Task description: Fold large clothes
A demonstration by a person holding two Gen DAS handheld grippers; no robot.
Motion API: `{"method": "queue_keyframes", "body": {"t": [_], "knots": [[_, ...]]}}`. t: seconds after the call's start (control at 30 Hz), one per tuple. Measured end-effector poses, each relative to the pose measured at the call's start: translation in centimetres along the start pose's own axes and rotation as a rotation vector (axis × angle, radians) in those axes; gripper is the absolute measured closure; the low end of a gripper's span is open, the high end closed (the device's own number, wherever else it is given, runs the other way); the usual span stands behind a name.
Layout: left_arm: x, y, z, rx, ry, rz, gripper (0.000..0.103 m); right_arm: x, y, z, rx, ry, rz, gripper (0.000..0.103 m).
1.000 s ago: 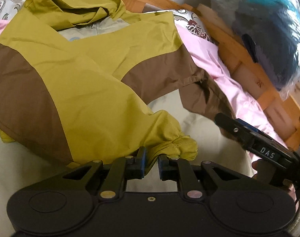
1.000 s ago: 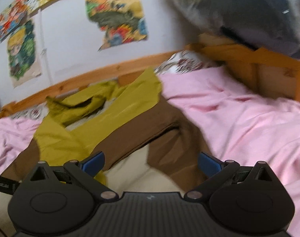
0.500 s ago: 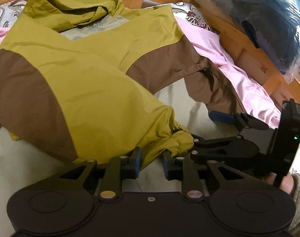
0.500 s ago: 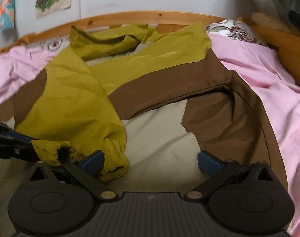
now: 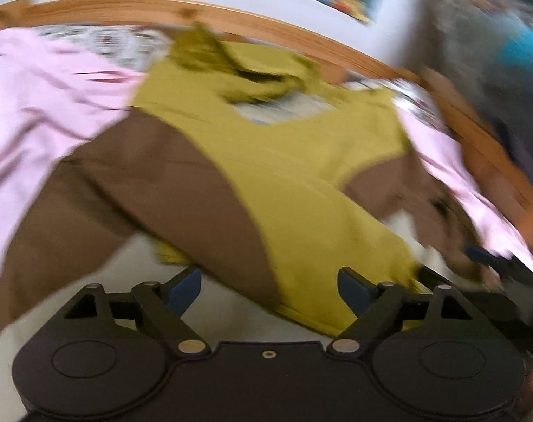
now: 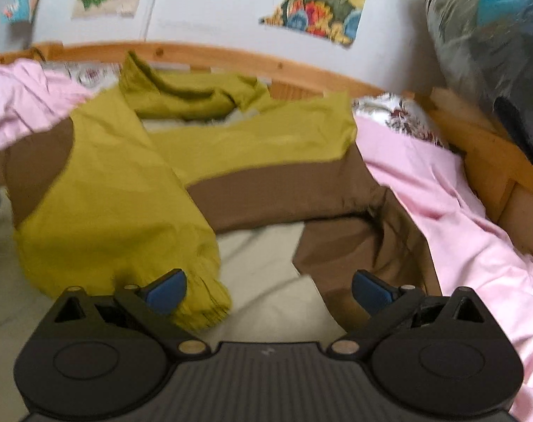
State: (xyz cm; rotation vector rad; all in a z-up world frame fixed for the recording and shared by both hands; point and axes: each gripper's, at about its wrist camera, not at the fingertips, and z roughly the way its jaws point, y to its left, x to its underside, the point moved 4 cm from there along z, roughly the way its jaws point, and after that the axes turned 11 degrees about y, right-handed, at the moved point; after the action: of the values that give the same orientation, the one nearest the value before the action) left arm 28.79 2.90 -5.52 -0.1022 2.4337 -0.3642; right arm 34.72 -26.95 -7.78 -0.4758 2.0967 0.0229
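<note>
A large olive-and-brown jacket (image 5: pixel 301 183) lies spread on the bed, hood toward the headboard; it also shows in the right wrist view (image 6: pixel 231 154). One olive sleeve is folded across the body, its elastic cuff (image 6: pixel 203 299) lying by my right gripper's left finger. My left gripper (image 5: pixel 270 286) is open and empty, just above the folded sleeve (image 5: pixel 322 246). My right gripper (image 6: pixel 270 293) is open and empty, over the cream lining (image 6: pixel 266 270) between the cuff and the brown front panel (image 6: pixel 371 246). It also shows at the right edge of the left wrist view (image 5: pixel 491 263).
Pink bedding (image 6: pixel 442 204) surrounds the jacket. A wooden bed rail (image 6: pixel 231 58) runs behind it and down the right side (image 6: pixel 487 154). A plastic-wrapped bundle (image 6: pixel 494 52) sits at the upper right. Posters (image 6: pixel 319 3) hang on the wall.
My left gripper let go of the olive cuff, opened wide and pulled back to the left. The sleeve now lies across the jacket. My right gripper stayed open near the cuff.
</note>
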Motion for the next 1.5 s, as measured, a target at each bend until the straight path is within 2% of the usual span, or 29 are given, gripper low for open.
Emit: {"method": "queue_keyframes", "body": {"t": [0.1,0.2,0.27,0.4,0.6,0.7,0.77,0.93,1.03,1.13,1.3,1.33,1.37,1.4,1.43,1.47,1.5], "knots": [[-0.6,1.3,1.5,-0.122,-0.001,-0.042,0.016,-0.2,0.2,0.1,-0.021,-0.005,-0.001,0.000],[-0.7,2.0,3.6,-0.209,0.064,-0.017,0.016,0.3,0.9,1.5,-0.018,0.062,-0.046,0.000],[-0.4,2.3,4.1,-0.211,0.075,-0.016,0.016,0.4,0.9,1.7,-0.027,0.065,-0.038,0.000],[-0.6,2.3,3.2,-0.169,0.065,-0.012,0.015,0.4,0.0,0.8,-0.049,0.043,0.011,0.000],[-1.6,2.6,1.0,-0.134,0.011,-0.001,0.006,-1.3,-1.7,-2.1,-0.075,-0.040,0.062,0.000],[-3.0,3.4,0.7,-0.137,0.007,-0.006,0.005,-4.7,-2.4,-2.2,-0.133,-0.072,0.058,0.000],[-3.9,4.4,0.7,-0.149,0.005,-0.028,0.005,-8.1,-2.1,-1.5,-0.198,-0.091,0.034,0.000],[-5.4,7.7,0.9,-0.156,0.005,-0.129,0.005,-17.7,2.0,2.8,-0.373,-0.134,-0.054,0.002],[-5.9,9.1,0.9,-0.169,0.010,-0.155,0.005,-22.7,6.4,6.8,-0.411,-0.149,-0.153,0.007],[-6.3,10.3,0.8,-0.190,0.002,-0.149,0.004,-26.6,11.0,10.4,-0.432,-0.129,-0.212,0.014],[-6.7,11.9,0.3,-0.201,-0.004,-0.170,0.004,-30.3,17.3,14.7,-0.414,-0.120,-0.286,0.021],[-6.7,12.1,0.2,-0.204,-0.005,-0.174,0.004,-30.7,18.3,15.4,-0.401,-0.110,-0.304,0.023],[-6.7,12.3,0.1,-0.208,-0.007,-0.177,0.004,-30.7,19.0,15.7,-0.391,-0.102,-0.321,0.032],[-6.7,12.5,0.0,-0.210,-0.008,-0.179,0.004,-30.8,19.7,16.2,-0.384,-0.086,-0.339,0.059],[-6.7,12.5,-0.1,-0.211,-0.009,-0.180,0.004,-30.7,20.0,16.5,-0.369,-0.058,-0.339,0.080],[-6.7,12.6,-0.2,-0.210,-0.010,-0.181,0.004,-30.7,19.8,16.6,-0.365,-0.047,-0.314,0.095],[-6.7,12.5,-0.4,-0.208,-0.014,-0.180,0.004,-30.6,19.3,16.2,-0.375,-0.064,-0.284,0.095]]}}
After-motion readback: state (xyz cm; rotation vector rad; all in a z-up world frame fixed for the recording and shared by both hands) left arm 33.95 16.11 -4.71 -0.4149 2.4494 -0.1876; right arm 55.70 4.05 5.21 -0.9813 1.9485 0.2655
